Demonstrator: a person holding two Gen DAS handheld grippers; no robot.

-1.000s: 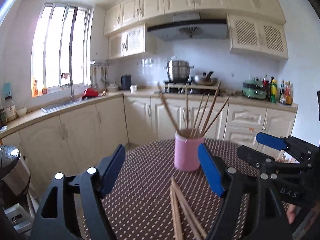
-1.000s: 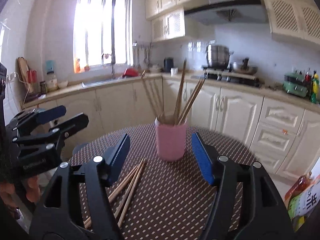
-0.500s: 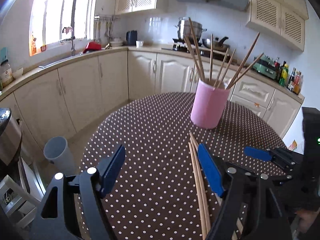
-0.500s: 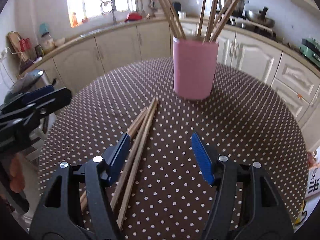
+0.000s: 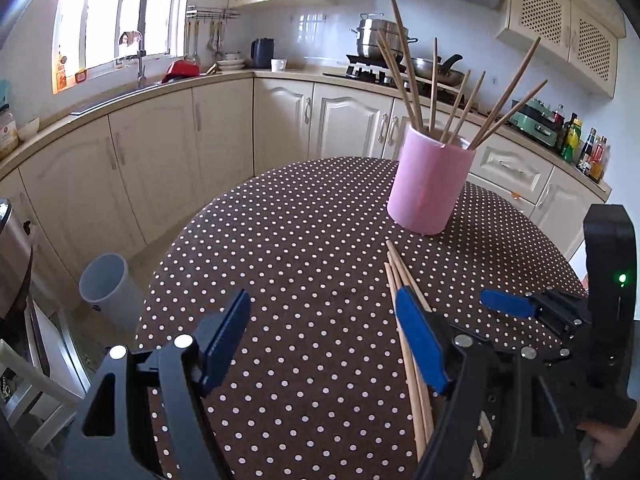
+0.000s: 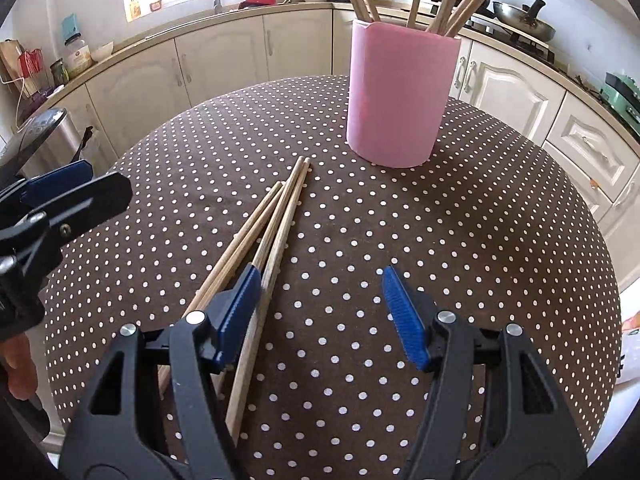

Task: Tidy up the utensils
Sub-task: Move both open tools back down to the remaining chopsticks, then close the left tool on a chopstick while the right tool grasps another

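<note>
A pink cup (image 5: 430, 186) with several wooden chopsticks standing in it sits on the far side of a round table with a brown polka-dot cloth (image 5: 304, 240); it also shows in the right wrist view (image 6: 400, 96). Several loose chopsticks (image 6: 276, 224) lie together on the cloth in front of the cup, also seen in the left wrist view (image 5: 404, 308). My right gripper (image 6: 320, 292) is open and empty, low over the cloth, its left finger over the chopsticks. My left gripper (image 5: 324, 320) is open and empty, its right finger over the chopsticks.
Cream kitchen cabinets and a counter run behind the table, with a sink, a stove and pots. A grey bin (image 5: 106, 286) stands on the floor left of the table. A steel appliance (image 6: 40, 136) stands at the left.
Both grippers have tilted down and moved closer to the table, over the loose chopsticks. The cup now appears nearer in both views. Both stay open.
</note>
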